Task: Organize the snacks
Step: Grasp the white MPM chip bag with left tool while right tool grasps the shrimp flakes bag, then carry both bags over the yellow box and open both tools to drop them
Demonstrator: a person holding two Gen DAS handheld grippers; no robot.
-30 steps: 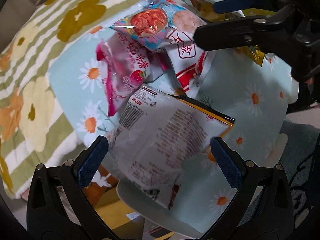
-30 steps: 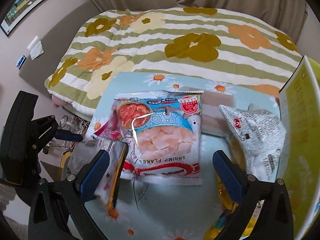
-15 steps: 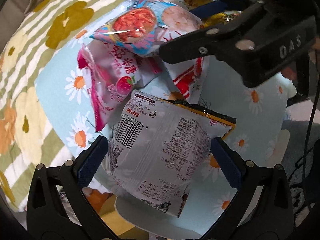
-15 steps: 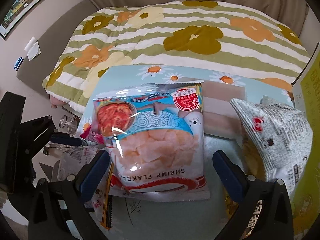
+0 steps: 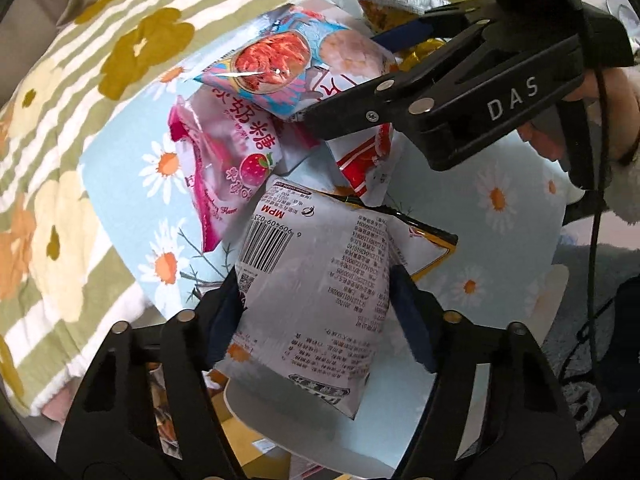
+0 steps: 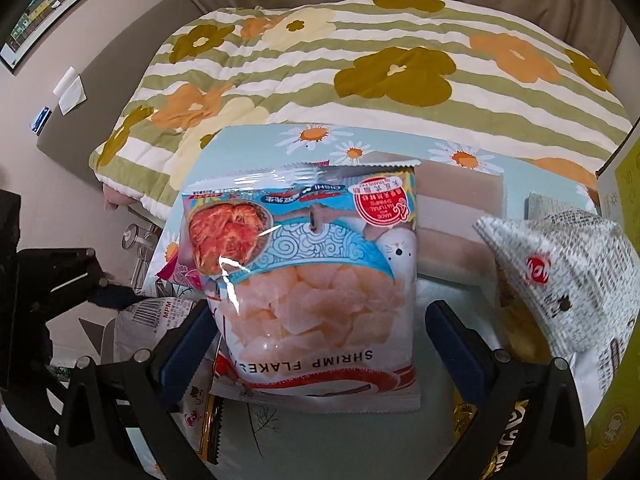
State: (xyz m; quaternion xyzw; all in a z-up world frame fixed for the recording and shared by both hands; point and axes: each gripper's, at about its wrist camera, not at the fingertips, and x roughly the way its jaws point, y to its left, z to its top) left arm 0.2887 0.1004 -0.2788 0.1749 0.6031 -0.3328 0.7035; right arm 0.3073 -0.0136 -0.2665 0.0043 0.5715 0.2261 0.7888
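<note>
On the daisy-print surface point(image 6: 256, 140) beside the striped bed point(image 6: 360, 52), snacks lie heaped; step in hand looks like picking bags to sort. Shrimp flakes bag point(image 6: 308, 280) sits mid-pile atop a pink candy bag point(image 5: 224, 160). Right claw point(image 6: 316, 344) is half closed, left pad touching the bag, right pad just off it. Left claw point(image 5: 316, 316) is clamped on the white barcode bag point(image 5: 316, 272) at the near edge. Next probably: finish the squeeze, lift both clear without dragging neighbours.
</note>
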